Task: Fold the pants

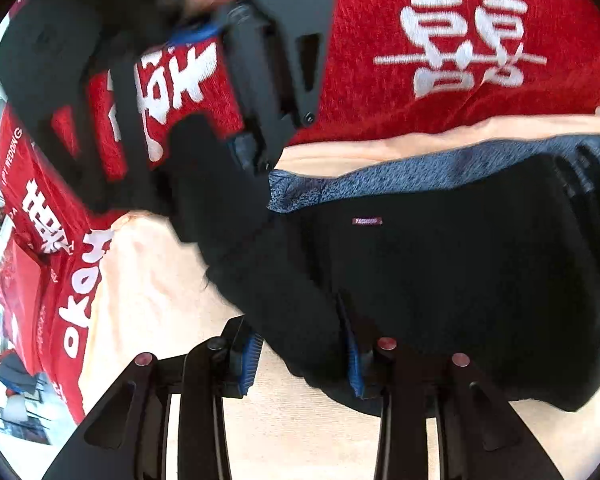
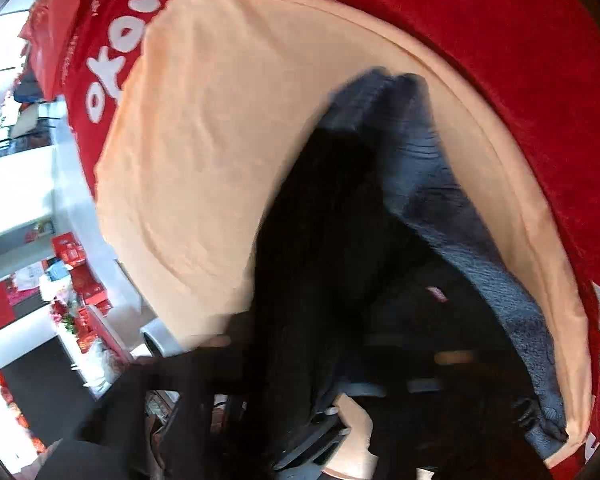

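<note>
The black pants (image 1: 440,280) lie on a peach cloth (image 1: 156,272), with a grey-blue lining (image 1: 380,176) showing along the far edge. My left gripper (image 1: 300,356) is shut on a fold of the black fabric between its blue pads (image 1: 250,360). My right gripper (image 1: 244,152) shows in the left wrist view above the pants, holding black fabric lifted from the pile. In the right wrist view the pants (image 2: 332,240) hang close and blurred over the gripper's own fingers, which are hidden.
A red cover with white characters (image 1: 460,40) surrounds the peach cloth (image 2: 220,120). Beyond the table's left edge stand white shelves with red boxes (image 2: 72,264).
</note>
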A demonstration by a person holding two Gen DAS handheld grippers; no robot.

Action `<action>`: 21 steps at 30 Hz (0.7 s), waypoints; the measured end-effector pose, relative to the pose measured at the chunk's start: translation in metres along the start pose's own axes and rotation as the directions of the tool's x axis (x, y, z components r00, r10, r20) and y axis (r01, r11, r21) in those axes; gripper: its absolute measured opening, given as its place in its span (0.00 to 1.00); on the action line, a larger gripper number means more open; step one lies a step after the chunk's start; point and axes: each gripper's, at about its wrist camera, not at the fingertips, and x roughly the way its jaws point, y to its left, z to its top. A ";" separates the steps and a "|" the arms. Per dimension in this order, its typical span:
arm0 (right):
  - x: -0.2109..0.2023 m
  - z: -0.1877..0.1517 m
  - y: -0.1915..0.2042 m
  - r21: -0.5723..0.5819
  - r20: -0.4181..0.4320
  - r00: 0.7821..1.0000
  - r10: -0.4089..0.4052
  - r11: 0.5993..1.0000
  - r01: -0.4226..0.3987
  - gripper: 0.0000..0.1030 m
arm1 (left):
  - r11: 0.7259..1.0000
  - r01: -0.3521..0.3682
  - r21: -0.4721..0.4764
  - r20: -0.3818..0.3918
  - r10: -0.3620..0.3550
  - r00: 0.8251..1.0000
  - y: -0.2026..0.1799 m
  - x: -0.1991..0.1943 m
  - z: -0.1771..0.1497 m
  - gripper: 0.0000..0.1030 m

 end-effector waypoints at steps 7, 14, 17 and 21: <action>-0.069 -0.073 -0.034 -0.020 0.239 0.961 0.136 0.991 -0.135 0.18 | 0.997 0.073 0.026 0.113 -0.076 0.991 -0.025 -0.067 0.030 0.36; -0.134 -0.187 -0.108 0.030 0.466 0.845 0.264 0.949 -0.313 0.18 | 0.974 0.196 0.112 0.217 -0.217 0.952 -0.092 -0.150 0.063 0.36; -0.151 -0.250 -0.145 0.064 0.554 0.786 0.275 0.927 -0.370 0.18 | 0.953 0.235 0.191 0.220 -0.275 0.936 -0.136 -0.174 0.071 0.36; -0.150 -0.327 -0.199 0.118 0.641 0.724 0.257 0.898 -0.424 0.18 | 0.911 0.281 0.303 0.192 -0.347 0.918 -0.209 -0.191 0.071 0.36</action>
